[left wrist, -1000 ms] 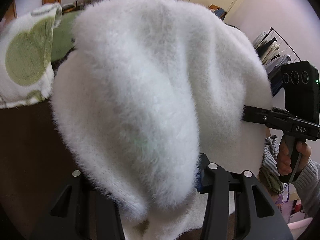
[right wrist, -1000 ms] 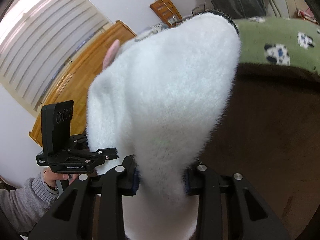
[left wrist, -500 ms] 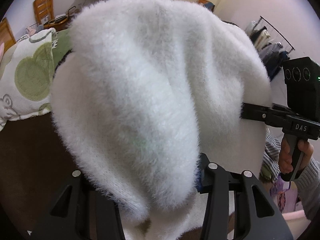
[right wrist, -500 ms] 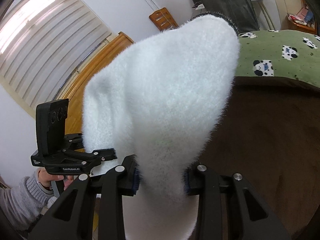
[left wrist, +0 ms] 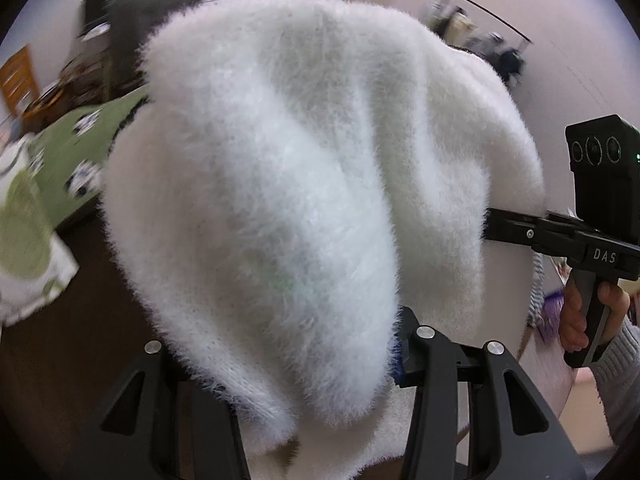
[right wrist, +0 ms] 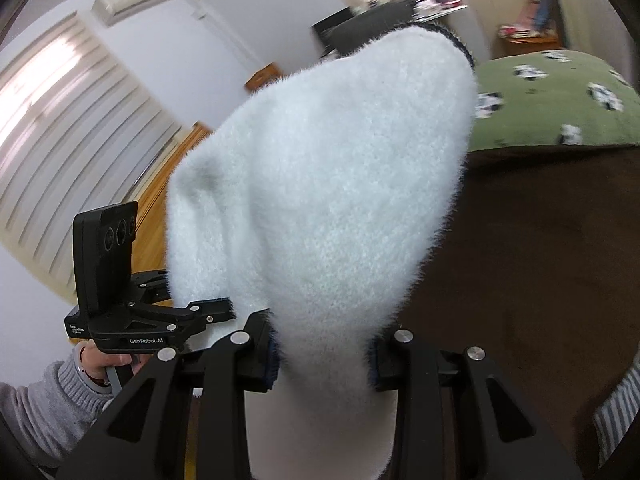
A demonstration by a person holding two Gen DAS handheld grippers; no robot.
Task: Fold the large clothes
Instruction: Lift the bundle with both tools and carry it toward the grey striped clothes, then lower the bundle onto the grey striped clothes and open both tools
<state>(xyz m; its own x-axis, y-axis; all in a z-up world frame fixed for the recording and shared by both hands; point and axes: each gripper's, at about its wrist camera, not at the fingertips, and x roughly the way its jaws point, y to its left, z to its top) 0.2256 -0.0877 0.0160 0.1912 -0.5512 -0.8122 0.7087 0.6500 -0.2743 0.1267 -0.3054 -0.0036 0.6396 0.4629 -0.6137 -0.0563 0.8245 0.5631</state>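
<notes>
**Item: white fluffy garment, held aloft at two points**

**Left wrist view.** Left claw (left wrist: 304, 364): jaws clamped on a thick bunch of the white fluffy garment (left wrist: 304, 184), which swells out from between them and fills most of the view. The garment hangs in the air above the dark brown bed surface (left wrist: 68, 340), not lying on it. Judged reason: a grip on a gathered edge lets the bulk drop free under its own weight. Right claw (left wrist: 490, 229), seen side-on at the right edge: its fingers run into the fabric's far edge; the right hand (left wrist: 588, 320) wraps the handle below. Background: green panda-print blanket (left wrist: 80, 148), white pillow with green circles (left wrist: 24, 240), blurred clothes rail (left wrist: 488, 40).

**Right wrist view.** Right claw (right wrist: 324, 360): jaws clamped on a narrower neck of the same garment (right wrist: 332, 200), which rises as a tall fold with a dark trim at its top. Left claw (right wrist: 224, 308) at lower left, its tips against the fabric's side; left hand (right wrist: 100, 364) with grey sleeve on the handle. Judged reason for the paired hold: two separate grips spread the large piece so it can be laid flat on the bed for folding. Folding itself appears not yet begun.
</notes>
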